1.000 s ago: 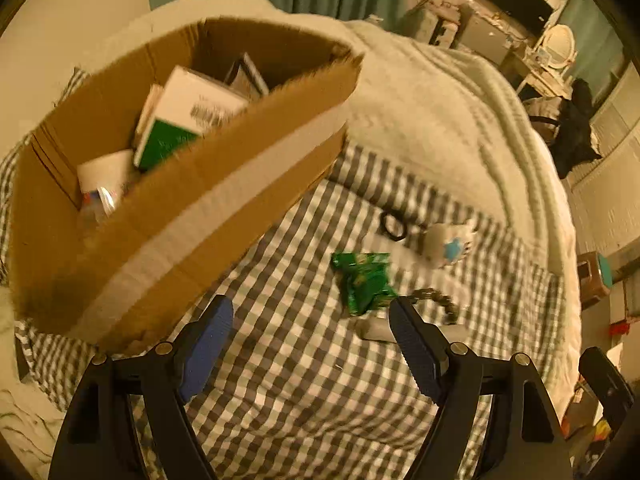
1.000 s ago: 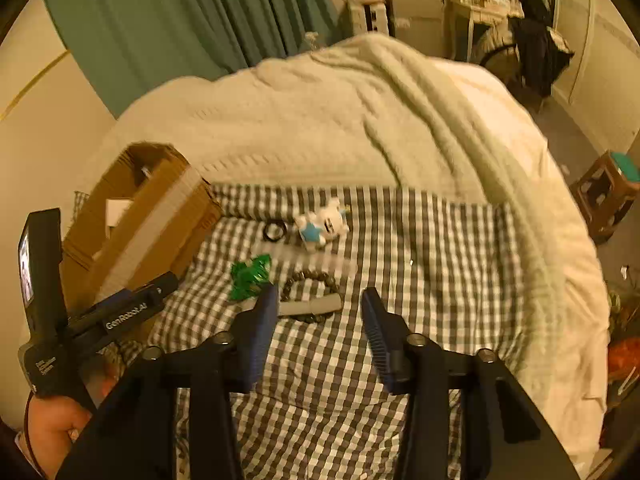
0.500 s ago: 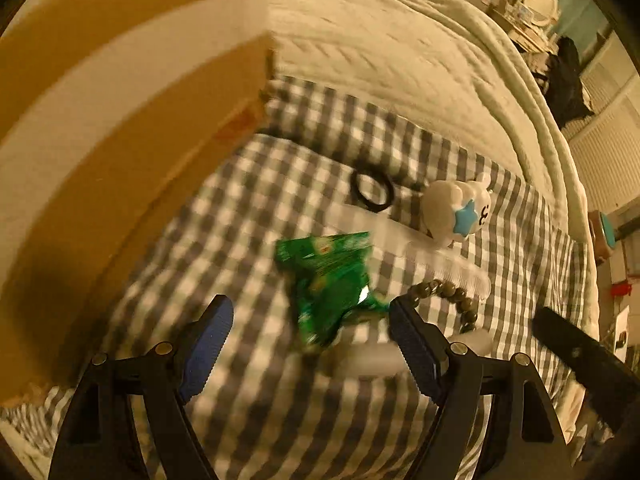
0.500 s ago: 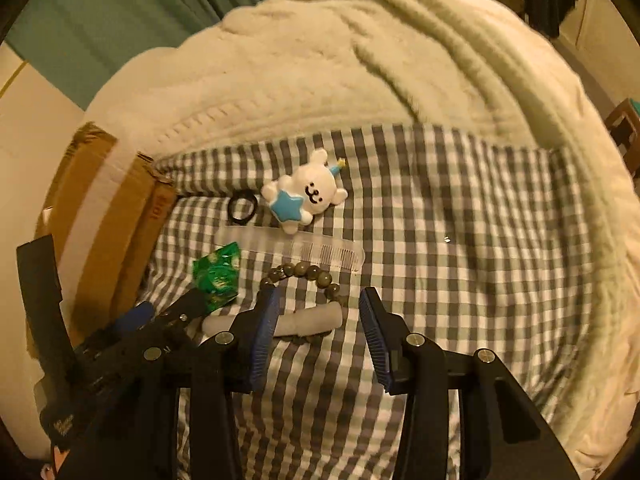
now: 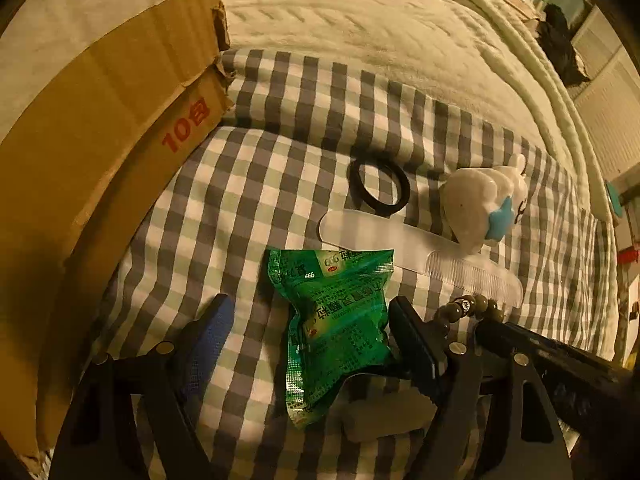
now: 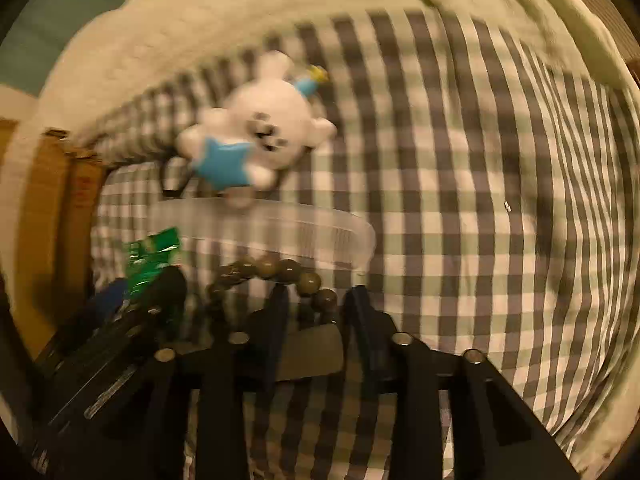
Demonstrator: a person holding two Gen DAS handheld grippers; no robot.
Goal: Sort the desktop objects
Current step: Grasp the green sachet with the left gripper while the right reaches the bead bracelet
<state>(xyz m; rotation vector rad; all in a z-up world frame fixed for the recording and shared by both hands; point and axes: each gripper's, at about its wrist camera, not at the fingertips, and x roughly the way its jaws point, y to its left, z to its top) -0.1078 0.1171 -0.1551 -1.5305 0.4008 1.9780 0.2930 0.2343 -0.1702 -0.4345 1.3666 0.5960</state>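
Left wrist view: the left gripper (image 5: 308, 320) points down at a checked cloth (image 5: 248, 184) spread on a bed. Its jaws stand wide and are closing, with a green packet (image 5: 336, 320) lying flat between them. The right finger sits just beside the packet's edge, while the left finger, with its blue pad (image 5: 208, 344), is clear of it, so nothing is gripped. A pale roll (image 5: 384, 412) lies under the packet's lower end, partly hidden by the right finger. Beyond the packet a clear comb (image 5: 404, 244) lies across the cloth, a black ring (image 5: 380, 192) just above its handle and a white toy (image 5: 480, 208) with a blue star at its far side. A bead string (image 5: 468, 308) curls beside the comb's teeth. A cardboard box (image 5: 104, 128) with red print stands at the left, on the cloth's edge. A cream blanket (image 5: 360, 12) covers the bed behind. The black body of the other gripper crosses the lower right corner.

Right wrist view, blurred by motion: the right gripper (image 6: 316, 308) points straight down, jaws narrow and closing. The near beads (image 6: 308, 280) lie between the fingertips, and the roll (image 6: 316, 348) shows grey further back between the fingers; whether the pads press on either cannot be told. The comb (image 6: 264, 224) lies beyond the beads, the toy (image 6: 264, 132) above it. The packet (image 6: 152, 256) and the other gripper appear at lower left, the box (image 6: 44, 216) at the left edge.
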